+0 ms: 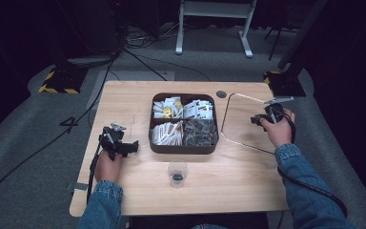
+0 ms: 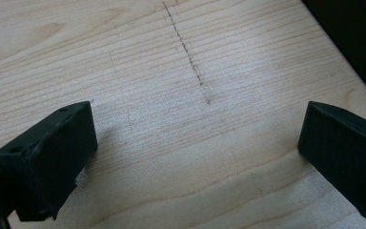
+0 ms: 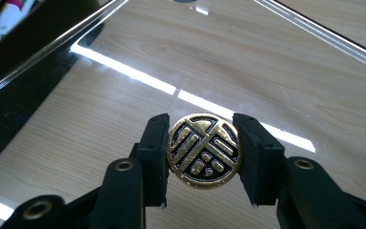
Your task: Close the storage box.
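My right gripper is shut on a round gold-and-black knob that sits on a clear lid. In the high view this gripper is at the table's right, over the lid, whose rim lies just right of the box. At the table's left, my left gripper points toward the box. Its jaws stand wide apart over bare wood, nothing between them.
A dark square box with four compartments of packets sits mid-table. A clear cup with something dark inside stands in front of it. A round dark hole is near the far edge. Cables trail from both grippers.
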A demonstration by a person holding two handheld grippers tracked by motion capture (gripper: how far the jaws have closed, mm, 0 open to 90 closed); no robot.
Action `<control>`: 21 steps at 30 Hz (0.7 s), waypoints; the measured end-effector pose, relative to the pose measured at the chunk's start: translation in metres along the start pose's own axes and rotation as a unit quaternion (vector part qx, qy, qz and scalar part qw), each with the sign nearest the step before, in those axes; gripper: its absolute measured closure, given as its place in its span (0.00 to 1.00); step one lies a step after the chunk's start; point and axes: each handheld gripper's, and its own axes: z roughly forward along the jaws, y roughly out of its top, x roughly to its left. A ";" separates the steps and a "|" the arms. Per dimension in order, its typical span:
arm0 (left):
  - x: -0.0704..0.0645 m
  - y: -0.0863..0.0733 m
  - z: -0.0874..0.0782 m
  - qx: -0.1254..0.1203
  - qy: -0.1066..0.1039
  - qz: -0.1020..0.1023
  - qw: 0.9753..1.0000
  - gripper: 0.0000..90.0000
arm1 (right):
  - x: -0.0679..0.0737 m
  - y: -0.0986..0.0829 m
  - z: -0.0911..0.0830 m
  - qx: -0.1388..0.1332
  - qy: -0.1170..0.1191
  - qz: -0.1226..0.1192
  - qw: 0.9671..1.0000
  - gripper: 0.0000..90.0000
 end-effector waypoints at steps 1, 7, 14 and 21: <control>0.000 0.000 0.000 0.000 0.000 0.000 1.000 0.00 | 0.001 0.002 -0.002 -0.001 0.001 -0.003 1.000 0.65; 0.000 0.000 0.000 0.000 0.000 0.000 1.000 0.00 | 0.007 0.011 -0.013 -0.003 0.006 -0.011 1.000 0.65; 0.000 0.000 0.000 0.000 0.000 0.000 1.000 0.00 | 0.019 0.020 -0.022 -0.008 0.014 -0.018 1.000 0.65; 0.000 0.000 0.000 0.000 0.001 -0.001 1.000 0.00 | 0.032 0.030 -0.033 -0.016 0.024 -0.024 0.999 0.65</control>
